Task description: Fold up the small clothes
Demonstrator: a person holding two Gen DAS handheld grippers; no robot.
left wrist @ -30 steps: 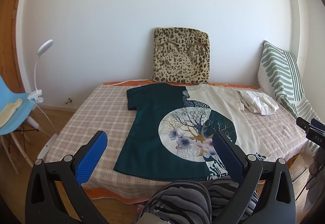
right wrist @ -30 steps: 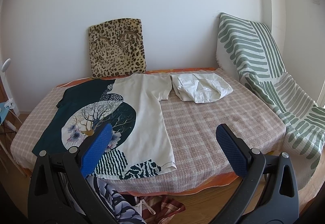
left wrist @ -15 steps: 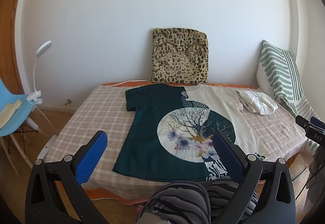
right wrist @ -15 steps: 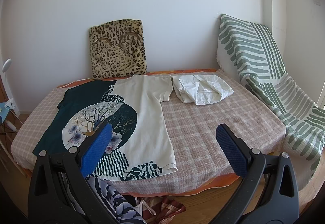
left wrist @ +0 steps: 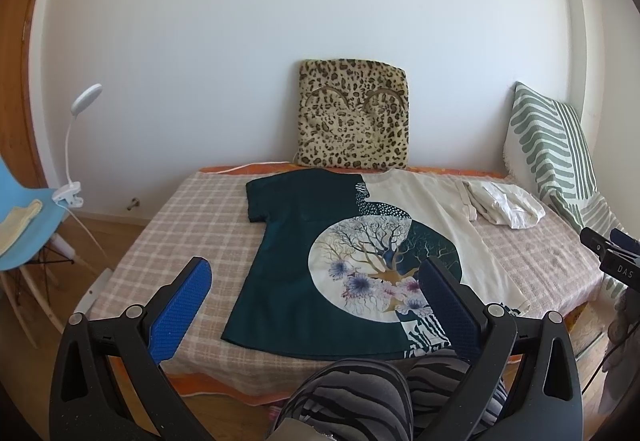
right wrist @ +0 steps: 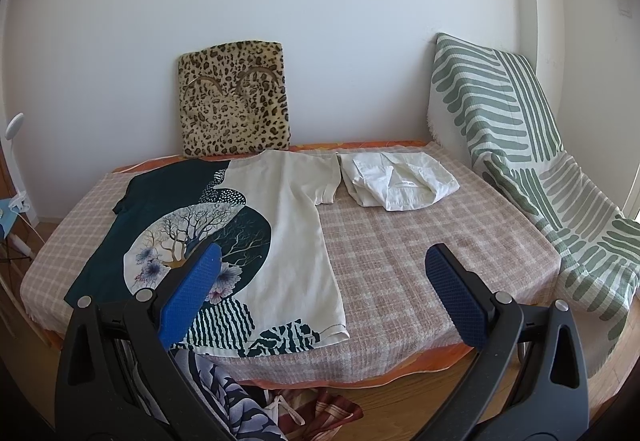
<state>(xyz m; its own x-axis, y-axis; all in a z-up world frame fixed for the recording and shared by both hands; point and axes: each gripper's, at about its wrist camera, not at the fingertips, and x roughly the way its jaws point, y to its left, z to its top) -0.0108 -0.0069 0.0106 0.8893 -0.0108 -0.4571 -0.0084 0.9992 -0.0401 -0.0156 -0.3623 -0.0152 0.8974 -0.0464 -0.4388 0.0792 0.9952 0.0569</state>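
A T-shirt [left wrist: 320, 249], half dark green and half cream with a round tree print, lies flat on the checked bed cover [left wrist: 180, 225]; it also shows in the right wrist view [right wrist: 288, 225]. A folded white garment [right wrist: 400, 185] lies to its right near the back; the left wrist view shows it too [left wrist: 508, 203]. My left gripper [left wrist: 316, 305] is open and empty, held in front of the shirt's near hem. My right gripper [right wrist: 320, 291] is open and empty, off the bed's near edge by the shirt's right bottom corner.
A leopard-print cushion [right wrist: 234, 99] leans on the back wall. A green-striped throw [right wrist: 520, 145] covers a seat at the right. A blue chair [left wrist: 24, 225] with a clip lamp [left wrist: 76, 145] stands at the left. Patterned clothes [right wrist: 320, 409] lie on the floor below the bed.
Both grippers have drifted slightly back and up from the bed; the view shifts a little. Both stay open, and the clothes have not moved.
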